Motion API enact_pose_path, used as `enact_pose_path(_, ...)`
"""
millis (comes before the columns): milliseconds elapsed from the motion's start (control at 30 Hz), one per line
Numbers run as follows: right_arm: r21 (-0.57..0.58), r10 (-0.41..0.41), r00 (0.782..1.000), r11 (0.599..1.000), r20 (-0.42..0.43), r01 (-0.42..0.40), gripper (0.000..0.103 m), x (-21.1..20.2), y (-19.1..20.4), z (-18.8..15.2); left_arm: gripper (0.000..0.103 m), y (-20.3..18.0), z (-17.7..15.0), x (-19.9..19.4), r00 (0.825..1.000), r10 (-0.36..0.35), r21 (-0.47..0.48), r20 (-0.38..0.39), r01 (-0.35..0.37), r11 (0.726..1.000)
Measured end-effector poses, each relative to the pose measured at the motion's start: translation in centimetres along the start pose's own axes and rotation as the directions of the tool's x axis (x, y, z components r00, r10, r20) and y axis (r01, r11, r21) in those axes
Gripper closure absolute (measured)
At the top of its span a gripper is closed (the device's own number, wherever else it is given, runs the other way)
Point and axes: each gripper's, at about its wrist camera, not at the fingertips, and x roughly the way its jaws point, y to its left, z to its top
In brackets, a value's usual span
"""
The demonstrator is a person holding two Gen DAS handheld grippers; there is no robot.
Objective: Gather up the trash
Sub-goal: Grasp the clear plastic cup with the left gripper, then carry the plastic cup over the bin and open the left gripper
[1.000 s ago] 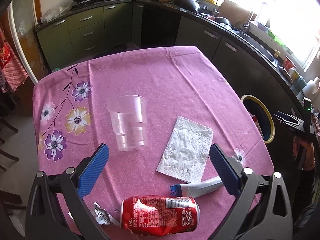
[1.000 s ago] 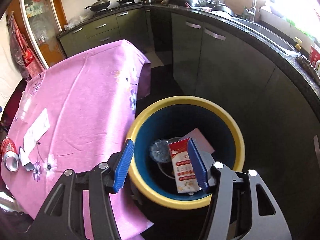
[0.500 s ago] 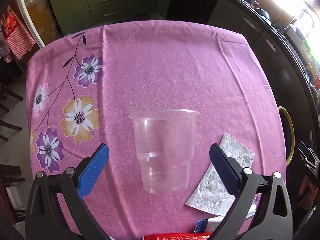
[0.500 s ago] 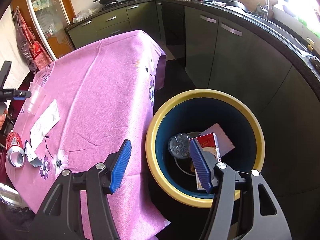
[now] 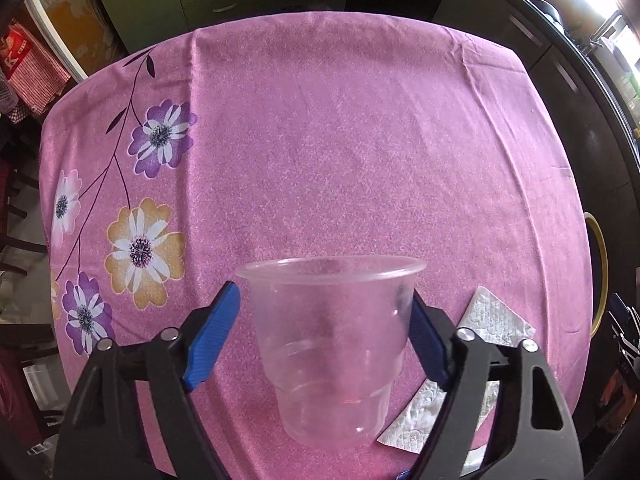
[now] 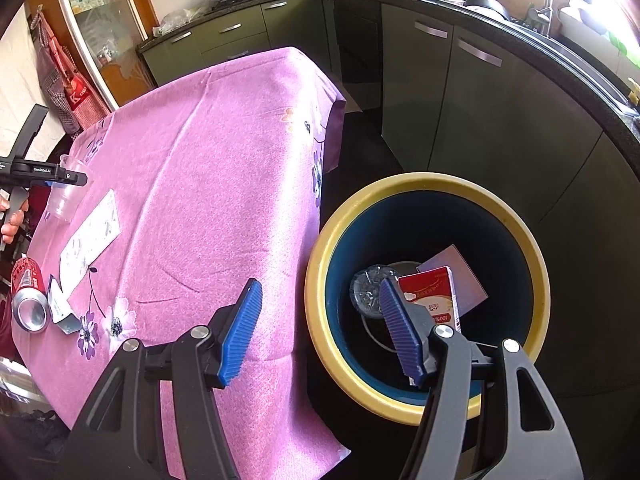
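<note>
Since the clear plastic cup [image 5: 332,344] standing beside the napkin [image 5: 494,322] is light and crushable, close your left gripper [image 5: 324,336] gently mid-wall; jaws flank it, unclosed. Right gripper [image 6: 320,328] gapes empty.

Left wrist camera sits low and close over the pink flowered-cloth worktop [image 5: 360,140], facing across it toward the green cabinets, with a clear plastic cup [image 5: 332,344] right in front. Right wrist camera is off the worktop's edge, higher, looking down into the yellow-rimmed blue bin [image 6: 536,280]. Both views share the worktop, cup [image 6: 64,196] and white paper napkin [image 5: 496,320].
</note>
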Motion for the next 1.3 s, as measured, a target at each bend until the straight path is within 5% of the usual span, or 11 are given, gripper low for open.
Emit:
enact_pose_path(133, -0.004, 0.005, 1.0, 1.0, -0.002, -0.005, 0.042, 0.2, 0.2, 0.0, 0.04, -0.6, 0.0, 0.8, 1.0, -0.001, 0.006, -0.021, 0.001, 1.0)
enact_pose_path(833, -0.008, 0.009, 1.0, 1.0, 0.012, -0.009, 0.042, -0.5, 0.7, -0.2, 0.044, -6.3, -4.4, -5.9, 0.991, -0.037, 0.203, 0.129, 0.01, 0.979)
enact_pose_path(1100, 0.019, -0.001, 1.0, 1.0, 0.03, 0.0, 0.042, -1.6, -0.8, -1.0, 0.044, -11.5, -6.2, -8.9, 0.98, -0.117, 0.322, 0.16, 0.06, 0.945)
enact_pose_path(1300, 0.073, -0.024, 0.998, 0.997, 0.065, 0.019, 0.042, -3.3, -3.5, -2.2, 0.044, -18.5, -7.3, -10.7, 0.968, -0.196, 0.455, 0.157, 0.105, 0.884)
